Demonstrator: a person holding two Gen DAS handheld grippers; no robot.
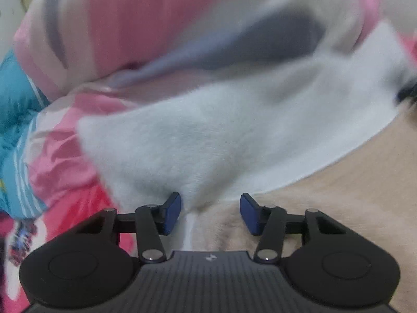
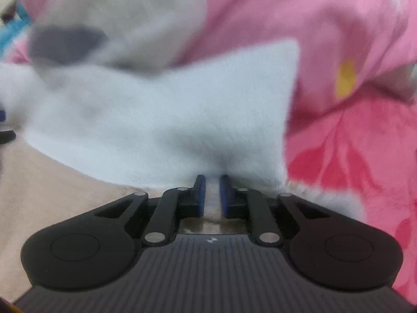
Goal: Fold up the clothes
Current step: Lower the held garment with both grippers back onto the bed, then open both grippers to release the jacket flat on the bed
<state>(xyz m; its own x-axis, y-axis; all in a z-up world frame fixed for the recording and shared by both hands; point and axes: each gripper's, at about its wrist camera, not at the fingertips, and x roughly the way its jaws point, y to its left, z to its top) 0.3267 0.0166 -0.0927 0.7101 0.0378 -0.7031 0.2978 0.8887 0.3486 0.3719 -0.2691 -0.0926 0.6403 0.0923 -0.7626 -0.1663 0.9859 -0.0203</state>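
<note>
At six o'clock in the right wrist view, the right hand-held gripper (image 2: 212,195) pinches the white garment's (image 2: 166,120) hem over the beige bed (image 2: 47,182), while the left hand-held gripper (image 1: 211,214) gapes wide, holding nothing, apparently needing to close on the neighbouring edge mid-fold.

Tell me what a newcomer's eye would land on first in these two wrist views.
A fuzzy white fleece garment fills the middle of both views, lying across a pink floral bedsheet and a beige blanket. The right gripper is pinched shut on its near edge, while the left gripper stands open at another edge. A bright blue striped cloth sits at the far left of the left wrist view.
</note>
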